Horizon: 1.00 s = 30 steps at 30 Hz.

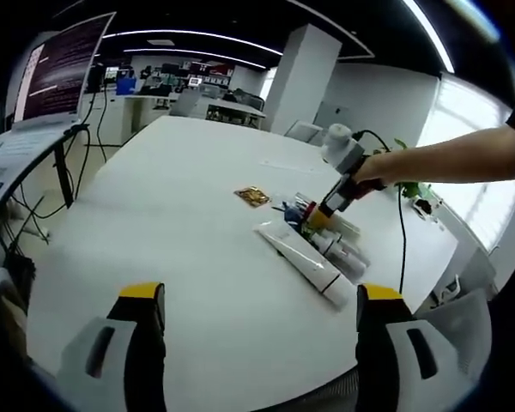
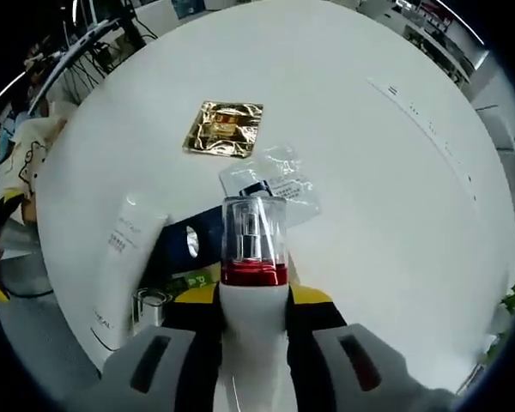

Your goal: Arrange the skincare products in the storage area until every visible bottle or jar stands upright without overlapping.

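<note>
A: How much room is there around the pile?

B: Plenty. In the left gripper view the white worktop (image 1: 154,223) lies bare from its near edge up to the products, and the far half beyond them is bare too. The cluster of skincare products (image 1: 322,249) sits right of centre, nearer the right edge than the left. A laptop (image 1: 56,73) stands on a separate stand off the left edge.

A: And the left gripper?

B: The left gripper (image 1: 262,330) hangs over the near edge, jaws spread wide with nothing between them, well apart from the pile.

A: The right one?

B: The right gripper (image 2: 253,322) has its jaws closed on a white bottle (image 2: 253,343) with a red collar and a clear cap (image 2: 253,227), held above the pile. In the left gripper view it reaches in from the right, over the cluster.

A: What lies below?

B: A long white tube (image 2: 124,266) on its side, a dark blue box (image 2: 193,245) touching it, a clear packet (image 2: 270,180) beyond, and a gold sachet (image 2: 225,129) lying apart, farther out. I can't tell any container's contents.
</note>
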Tool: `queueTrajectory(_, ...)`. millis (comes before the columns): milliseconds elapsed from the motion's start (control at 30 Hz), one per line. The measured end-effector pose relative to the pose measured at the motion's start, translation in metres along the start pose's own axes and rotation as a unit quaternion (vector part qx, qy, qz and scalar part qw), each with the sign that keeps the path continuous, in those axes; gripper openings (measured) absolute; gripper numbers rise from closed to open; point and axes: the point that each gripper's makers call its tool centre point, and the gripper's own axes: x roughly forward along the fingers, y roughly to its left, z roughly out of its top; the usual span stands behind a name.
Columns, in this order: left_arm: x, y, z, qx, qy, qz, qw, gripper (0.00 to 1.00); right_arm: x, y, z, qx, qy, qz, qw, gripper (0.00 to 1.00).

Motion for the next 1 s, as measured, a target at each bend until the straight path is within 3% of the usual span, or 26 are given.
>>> queueTrajectory(500,0.002,-0.005,0.0,0.012,0.002,-0.012,0.9999,0.84,-0.014,-0.008,0.008,-0.022,-0.052,-0.023,0.9981,0.27)
queueTrajectory(833,0.003,-0.016,0.0,0.031,0.006,-0.028,0.9991,0.84,-0.042,-0.002,-0.001,0.044,-0.128,-0.008,0.9907,0.27)
queueTrajectory(1000,-0.001,-0.022,0.006,0.044,0.004,-0.041,0.9982,0.84,-0.056,0.001,-0.012,0.046,-0.159,-0.012,0.9862,0.27)
